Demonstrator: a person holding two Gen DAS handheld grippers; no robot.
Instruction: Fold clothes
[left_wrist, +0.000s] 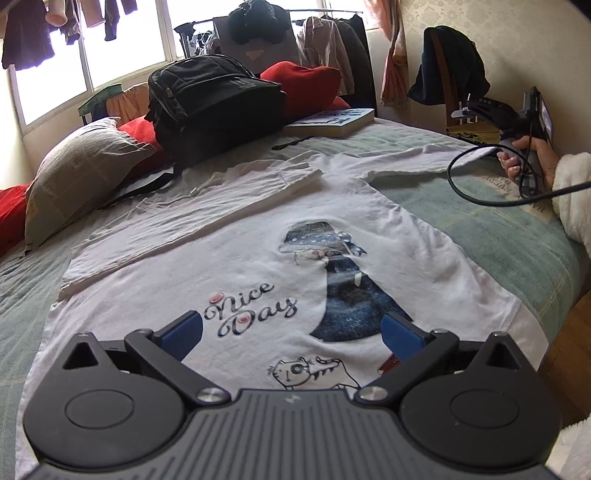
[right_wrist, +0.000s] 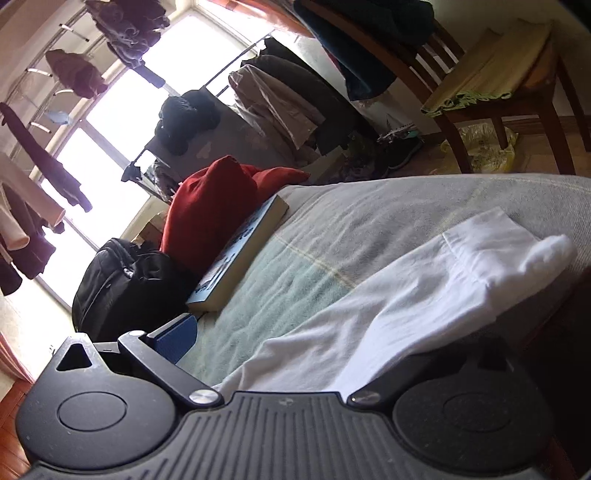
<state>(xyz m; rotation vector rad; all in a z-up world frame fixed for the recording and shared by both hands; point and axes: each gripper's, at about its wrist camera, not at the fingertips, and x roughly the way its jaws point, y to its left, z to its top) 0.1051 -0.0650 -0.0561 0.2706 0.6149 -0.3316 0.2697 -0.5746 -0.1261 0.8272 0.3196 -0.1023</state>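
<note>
A white long-sleeved shirt (left_wrist: 236, 258) with a "Nice Day" print lies flat, front up, on the green bed cover (left_wrist: 498, 236). Its left sleeve (left_wrist: 177, 229) is folded across the body. My left gripper (left_wrist: 291, 332) hovers open and empty over the shirt's hem. The right sleeve (right_wrist: 424, 291) stretches over the bed's right side. It passes between my right gripper's wide-open fingers (right_wrist: 177, 338) and drapes over the right one, hiding it. The right gripper also shows in the left wrist view (left_wrist: 476, 109), held in a hand at the far right.
A black backpack (left_wrist: 218, 107), a book (left_wrist: 332, 122), red cushions (left_wrist: 303, 88) and a grey pillow (left_wrist: 77, 173) lie at the head of the bed. A wooden chair (right_wrist: 517, 92) and a clothes rack (right_wrist: 280, 96) stand beyond the bed.
</note>
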